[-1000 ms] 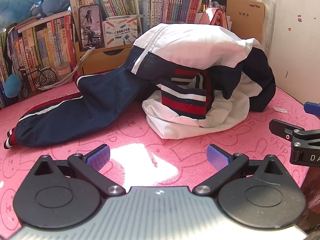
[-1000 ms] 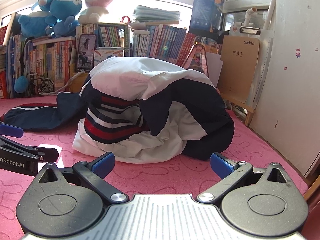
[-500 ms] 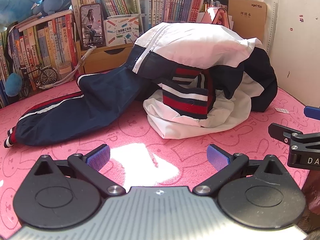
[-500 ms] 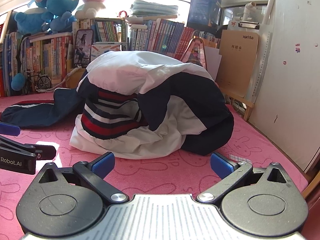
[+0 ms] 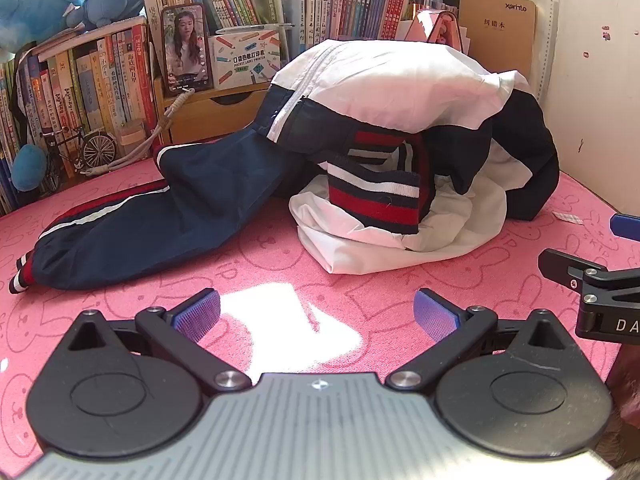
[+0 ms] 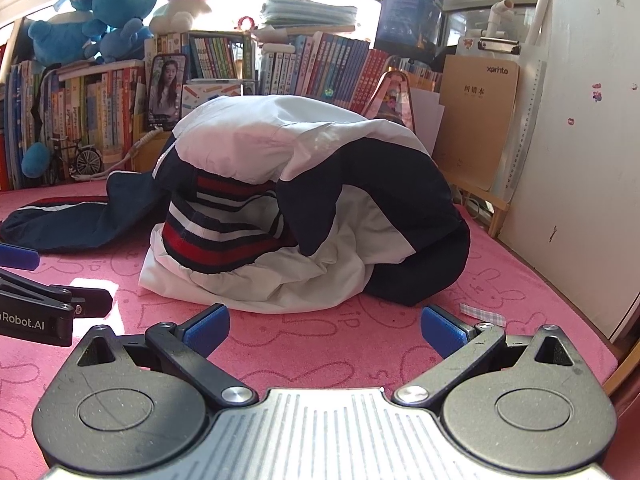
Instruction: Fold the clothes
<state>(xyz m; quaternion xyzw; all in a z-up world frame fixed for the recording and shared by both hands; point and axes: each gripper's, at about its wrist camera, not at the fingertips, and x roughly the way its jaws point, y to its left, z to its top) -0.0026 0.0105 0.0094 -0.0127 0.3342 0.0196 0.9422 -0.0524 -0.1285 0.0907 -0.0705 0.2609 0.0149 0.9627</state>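
Here, heaped in a crumpled mound at the middle of the pink bunny-print table [image 5: 280, 276]: a navy, white and red jacket [image 5: 400, 148], unfolded, white panel on top, striped ribbed hem [image 5: 374, 200] facing the camera. Stretched flat from the mound toward 9 o'clock in the left wrist view: one navy sleeve [image 5: 132, 232] with red and white side stripes, cuff near the table's left edge. Poised low at 6 o'clock, short of the cloth and touching none of it: left tool [image 5: 316, 312], blue pads spread wide, nothing between them, a sunlit patch of table in the gap. Seen beside it at 3 o'clock: part of the right tool [image 5: 592, 280]. In the right wrist view, likewise wide and empty: right tool [image 6: 324, 328], aimed at the white lower edge of the jacket [image 6: 304, 200], near it but apart. Lying on the table just beyond the right pad: a small checked scrap [image 6: 482, 314]. Behind, at 12 o'clock: rows of books [image 6: 320, 68], blue plush toys [image 6: 92, 20] above, a propped phone [image 6: 165, 92], a brown notebook [image 6: 476, 120] against the wall.
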